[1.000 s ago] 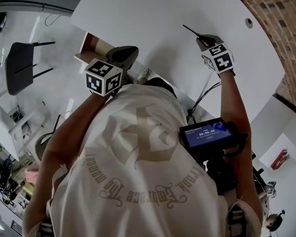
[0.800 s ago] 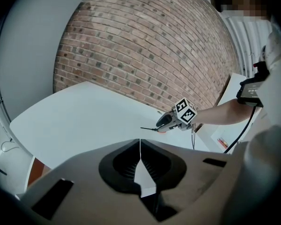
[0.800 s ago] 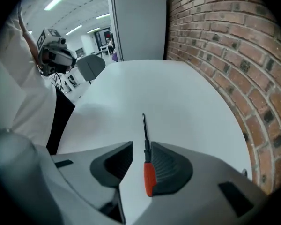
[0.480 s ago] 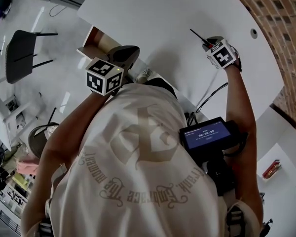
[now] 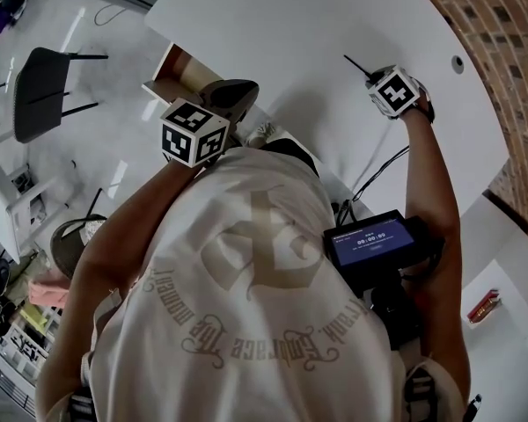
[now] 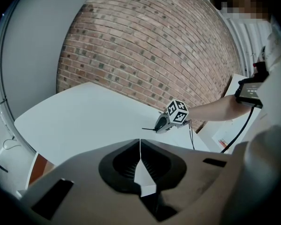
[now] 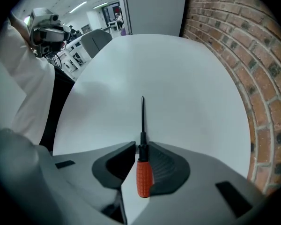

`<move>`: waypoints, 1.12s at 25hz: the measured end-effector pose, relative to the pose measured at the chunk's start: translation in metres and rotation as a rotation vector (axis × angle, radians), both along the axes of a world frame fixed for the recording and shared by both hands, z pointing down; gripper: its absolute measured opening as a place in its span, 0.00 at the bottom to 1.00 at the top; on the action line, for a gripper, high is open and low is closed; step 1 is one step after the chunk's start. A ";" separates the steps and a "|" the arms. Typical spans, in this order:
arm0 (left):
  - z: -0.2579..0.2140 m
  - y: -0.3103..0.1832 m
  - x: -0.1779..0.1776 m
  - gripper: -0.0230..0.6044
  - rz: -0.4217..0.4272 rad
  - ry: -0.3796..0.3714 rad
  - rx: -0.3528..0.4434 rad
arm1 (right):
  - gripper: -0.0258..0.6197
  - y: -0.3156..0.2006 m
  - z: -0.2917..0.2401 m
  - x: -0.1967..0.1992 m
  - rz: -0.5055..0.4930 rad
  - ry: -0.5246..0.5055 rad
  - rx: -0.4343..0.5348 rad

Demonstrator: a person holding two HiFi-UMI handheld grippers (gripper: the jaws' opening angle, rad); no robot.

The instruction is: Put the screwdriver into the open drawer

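1. Screwdriver [image 7: 144, 171]: lies flat on the white table [image 7: 178, 78]. Its orange handle is between the jaws of the right hand-held gripper [image 7: 141, 146], and its dark shaft runs straight on, away from the gripper.
2. Right hand-held gripper: points down over the handle. The jaws have just been closing but stand apart. A strip of table shows at the handle's left, so there is no grip yet.
3. Long axis: in line with the jaws' reach and across their closing direction, so a squeeze should catch the handle squarely.
4. Left hand-held gripper [image 6: 140, 142]: jaws together and empty, beside the open drawer [image 5: 178, 70], well apart from the screwdriver. The right one is nearer.
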State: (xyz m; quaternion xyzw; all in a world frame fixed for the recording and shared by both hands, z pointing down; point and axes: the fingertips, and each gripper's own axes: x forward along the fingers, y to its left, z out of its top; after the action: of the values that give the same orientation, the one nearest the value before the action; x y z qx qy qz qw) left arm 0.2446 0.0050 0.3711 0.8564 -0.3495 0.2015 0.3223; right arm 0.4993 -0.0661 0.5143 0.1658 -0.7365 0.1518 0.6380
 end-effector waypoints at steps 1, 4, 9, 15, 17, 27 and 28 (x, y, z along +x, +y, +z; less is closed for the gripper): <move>0.000 0.000 0.001 0.08 0.003 0.000 -0.001 | 0.18 0.000 0.001 0.000 0.000 0.005 -0.003; 0.001 -0.001 0.004 0.08 0.012 0.004 0.000 | 0.16 0.000 0.001 0.002 0.001 0.013 0.013; 0.001 -0.002 0.003 0.08 0.017 0.002 -0.002 | 0.15 -0.001 -0.004 0.005 0.030 -0.006 0.028; 0.000 -0.005 0.003 0.08 0.019 0.004 0.010 | 0.15 -0.003 -0.016 -0.003 0.085 -0.095 0.041; -0.001 -0.007 0.002 0.08 0.020 0.006 0.009 | 0.15 -0.003 -0.022 -0.009 0.115 -0.136 0.046; 0.004 -0.008 0.003 0.08 0.042 0.000 -0.002 | 0.15 -0.003 -0.047 -0.045 0.251 -0.350 0.074; 0.004 -0.008 0.004 0.08 0.046 0.000 -0.003 | 0.15 -0.003 -0.049 -0.047 0.266 -0.369 0.078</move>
State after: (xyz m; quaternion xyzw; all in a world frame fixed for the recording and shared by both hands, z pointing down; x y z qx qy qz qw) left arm 0.2488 -0.0030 0.3756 0.8637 -0.3293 0.2096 0.3189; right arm 0.4523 -0.0692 0.4650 0.2553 -0.8177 0.2334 0.4601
